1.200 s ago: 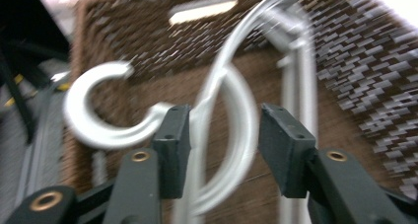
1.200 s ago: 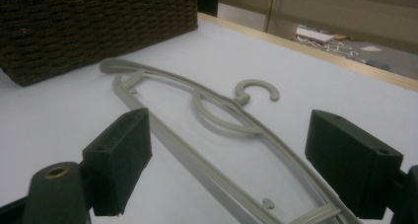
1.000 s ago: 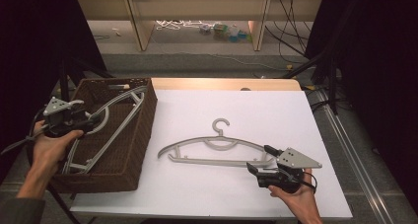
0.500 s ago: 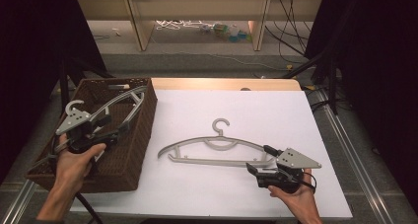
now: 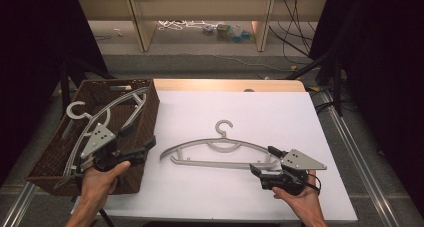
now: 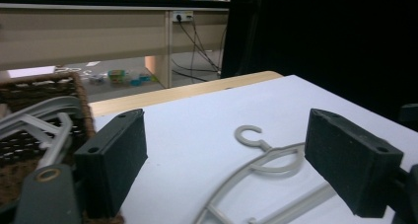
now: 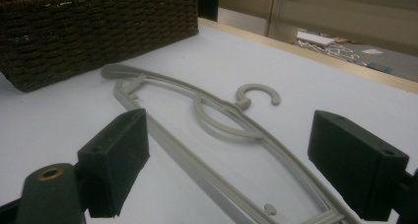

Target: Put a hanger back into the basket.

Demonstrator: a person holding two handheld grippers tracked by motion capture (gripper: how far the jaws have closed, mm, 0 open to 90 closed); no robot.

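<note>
the right gripper rests low on the white table at the right end of a grey hanger, its jaws spread wide with nothing between them; in the right gripper view the hanger's bar end lies in the gap between the black pads, touching neither. the left gripper hovers over the near right corner of the brown wicker basket, jaws likewise wide and empty, aimed toward the hanger on the table. that hanger lies flat, its long axis running left to right across the table, hook pointing away from the person. one hanger lies on the table. at least two more grey hangers lie tilted in the one basket, a hook poking over its left rim.
</note>
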